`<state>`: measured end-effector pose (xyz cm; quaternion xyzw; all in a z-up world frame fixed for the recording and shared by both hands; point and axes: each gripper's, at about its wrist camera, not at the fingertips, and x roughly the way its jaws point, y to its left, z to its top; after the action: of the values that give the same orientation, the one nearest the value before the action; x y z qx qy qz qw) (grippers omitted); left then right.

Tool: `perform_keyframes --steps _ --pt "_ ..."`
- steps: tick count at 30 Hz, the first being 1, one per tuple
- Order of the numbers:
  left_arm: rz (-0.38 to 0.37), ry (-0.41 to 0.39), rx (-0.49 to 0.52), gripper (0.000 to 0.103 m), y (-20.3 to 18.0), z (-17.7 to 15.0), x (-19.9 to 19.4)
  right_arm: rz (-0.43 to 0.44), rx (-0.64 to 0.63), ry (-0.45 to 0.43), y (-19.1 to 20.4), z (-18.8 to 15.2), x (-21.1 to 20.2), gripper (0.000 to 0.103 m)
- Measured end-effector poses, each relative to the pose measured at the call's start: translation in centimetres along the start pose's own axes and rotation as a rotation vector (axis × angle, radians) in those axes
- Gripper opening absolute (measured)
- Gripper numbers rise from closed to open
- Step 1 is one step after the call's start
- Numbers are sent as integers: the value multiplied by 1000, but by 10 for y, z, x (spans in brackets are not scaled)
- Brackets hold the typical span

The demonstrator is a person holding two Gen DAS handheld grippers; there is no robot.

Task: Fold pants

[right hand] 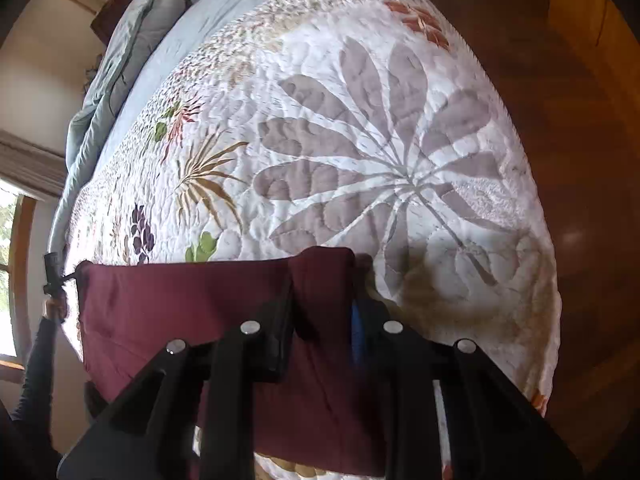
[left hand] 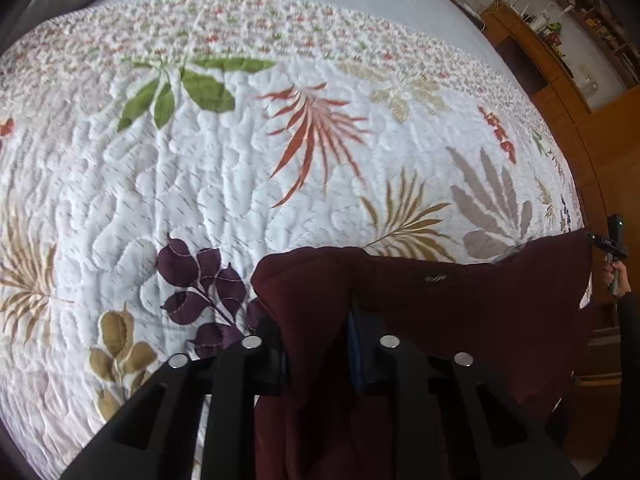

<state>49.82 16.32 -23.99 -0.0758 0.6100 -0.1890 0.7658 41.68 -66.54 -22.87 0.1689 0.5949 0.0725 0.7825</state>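
The left gripper (left hand: 316, 344) is pinching a bunched corner of the pants (left hand: 440, 320), its two black fingers (left hand: 268, 356) pressing in on a fold of dark maroon cloth. The right gripper (right hand: 320, 332) is doing the same at the opposite corner of the pants (right hand: 180, 320), with the fabric humping up between its pads. Between the two grips the garment is stretching as one wide, fairly flat band with a straight upper edge, plain in colour and matte, with soft creases running down from each pinch. A small pale mark is showing near the top edge in the left wrist view. The pants are lying along the near edge of the bed, over a white quilt (left hand: 200, 200) printed with green, rust, tan, grey and purple leaves. Beyond the quilt a pale blue blanket (right hand: 132, 60) is bunching toward the head of the bed. Wooden shelving (left hand: 560, 60) is standing past the bed's far side, and a window (right hand: 8, 272) is showing at the other. Nothing is lying on the quilt ahead of the cloth.
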Motion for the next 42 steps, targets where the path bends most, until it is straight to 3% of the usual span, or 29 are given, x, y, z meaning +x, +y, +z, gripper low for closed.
perform_keyframes --steps 13,19,23,29,34,38,42 --pt "-51 -224 35 17 -44 -38 -110 -43 -44 -180 33 -41 -94 21" --pt "-98 -323 84 17 -78 -83 -168 -66 -41 -275 35 -83 -135 21" --pt "-120 -357 102 17 -86 -130 -189 -63 -23 -346 31 -132 -150 23" --pt "-137 -342 69 17 -71 -206 -184 -51 29 -410 16 -225 -147 25" --pt "-117 -239 37 27 -60 -250 -144 -64 83 -389 14 -280 -128 29" --pt "-62 -188 8 41 -50 -279 -127 -76 166 -384 8 -307 -124 57" --pt "1 -212 -94 59 -27 -302 -136 -48 244 -374 4 -330 -121 63"
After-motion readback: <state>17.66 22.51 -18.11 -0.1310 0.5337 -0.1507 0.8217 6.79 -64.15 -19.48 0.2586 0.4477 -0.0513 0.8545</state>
